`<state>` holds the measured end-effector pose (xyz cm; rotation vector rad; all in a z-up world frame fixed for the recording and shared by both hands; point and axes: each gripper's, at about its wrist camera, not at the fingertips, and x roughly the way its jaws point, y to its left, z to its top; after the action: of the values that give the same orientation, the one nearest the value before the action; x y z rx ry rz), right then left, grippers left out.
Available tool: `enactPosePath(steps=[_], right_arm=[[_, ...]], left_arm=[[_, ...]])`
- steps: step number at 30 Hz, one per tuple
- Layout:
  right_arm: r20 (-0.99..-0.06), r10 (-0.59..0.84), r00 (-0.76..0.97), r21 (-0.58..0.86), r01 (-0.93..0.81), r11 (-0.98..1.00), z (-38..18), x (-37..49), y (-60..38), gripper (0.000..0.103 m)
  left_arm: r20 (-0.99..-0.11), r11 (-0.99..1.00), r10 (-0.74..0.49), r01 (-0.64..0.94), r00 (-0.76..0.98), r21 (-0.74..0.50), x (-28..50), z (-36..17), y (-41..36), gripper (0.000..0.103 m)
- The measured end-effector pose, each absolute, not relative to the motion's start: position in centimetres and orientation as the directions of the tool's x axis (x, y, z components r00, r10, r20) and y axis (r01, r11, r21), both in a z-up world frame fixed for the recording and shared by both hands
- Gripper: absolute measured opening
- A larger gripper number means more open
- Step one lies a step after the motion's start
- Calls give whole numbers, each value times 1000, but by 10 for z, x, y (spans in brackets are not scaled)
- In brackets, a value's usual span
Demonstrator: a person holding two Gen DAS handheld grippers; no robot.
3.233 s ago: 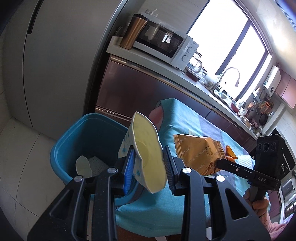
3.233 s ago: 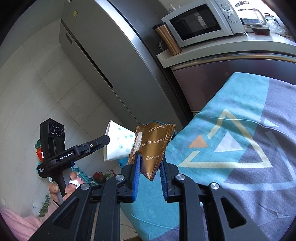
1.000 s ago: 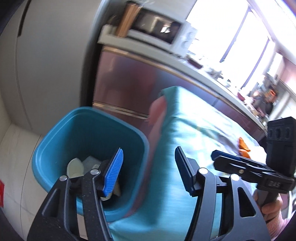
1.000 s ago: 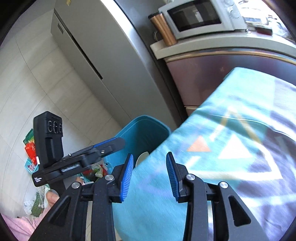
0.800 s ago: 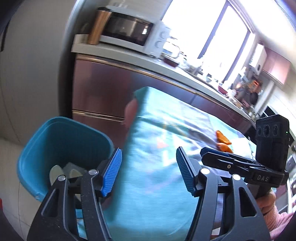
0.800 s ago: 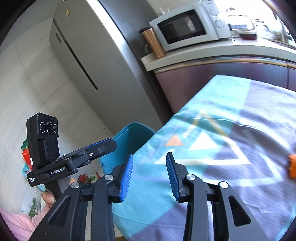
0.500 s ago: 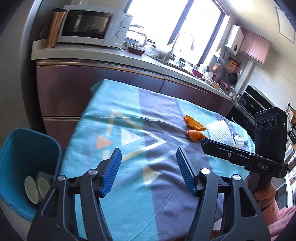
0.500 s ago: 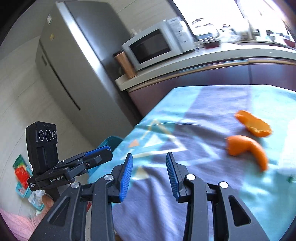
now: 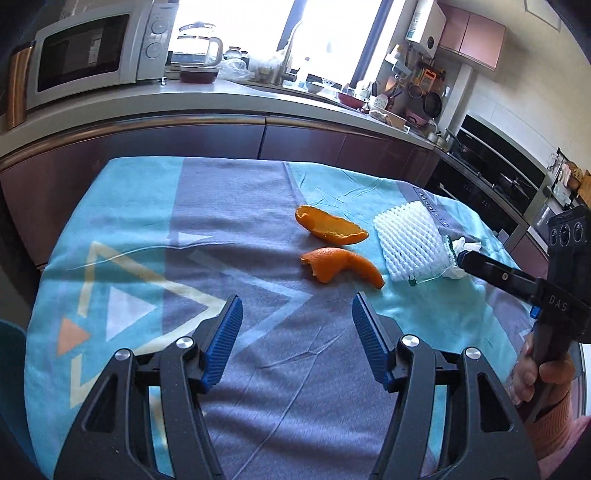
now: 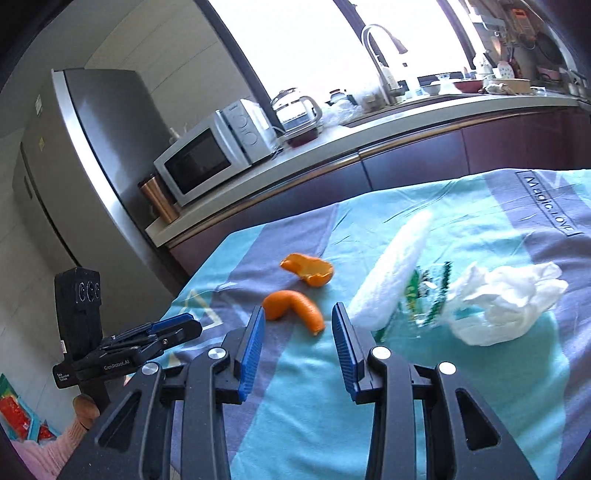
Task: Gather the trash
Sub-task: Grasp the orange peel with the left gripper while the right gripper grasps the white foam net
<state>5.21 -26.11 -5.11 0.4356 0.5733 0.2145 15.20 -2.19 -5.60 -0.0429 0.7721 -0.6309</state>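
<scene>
Lying just beyond the empty right hand-held gripper: orange peel.

A long pale stone counter runs across the far side on dark maroon glossy cabinet fronts. At its left stands a white boxy microwave with a copper metal tumbler beside it, then a glass kettle. Farther right a curved chrome tap rises before a wide bright window that floods the room with daylight. A tall grey steel fridge fills the far left. Pink wall cupboards hang at far right, above a black oven front.
</scene>
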Motion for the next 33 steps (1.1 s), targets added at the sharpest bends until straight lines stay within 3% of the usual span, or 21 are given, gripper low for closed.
enactPosePath(steps=[19, 23, 25, 33], right_arm=[[-532, 277, 800, 514, 45, 857, -79, 82, -297, 36], [-534, 283, 797, 529, 53, 847, -82, 85, -300, 35], [-535, 292, 793, 540, 55, 840, -85, 86, -301, 33], [-541, 305, 784, 552, 57, 832, -91, 88, -304, 12]], left_arm=[[-704, 781, -493, 617, 511, -100, 199, -63, -107, 61], [-725, 758, -506, 642, 467, -116, 208, -68, -116, 56], [-741, 756, -498, 645, 451, -115, 211, -73, -119, 49], [-754, 756, -483, 647, 445, -101, 206, -81, -123, 32]])
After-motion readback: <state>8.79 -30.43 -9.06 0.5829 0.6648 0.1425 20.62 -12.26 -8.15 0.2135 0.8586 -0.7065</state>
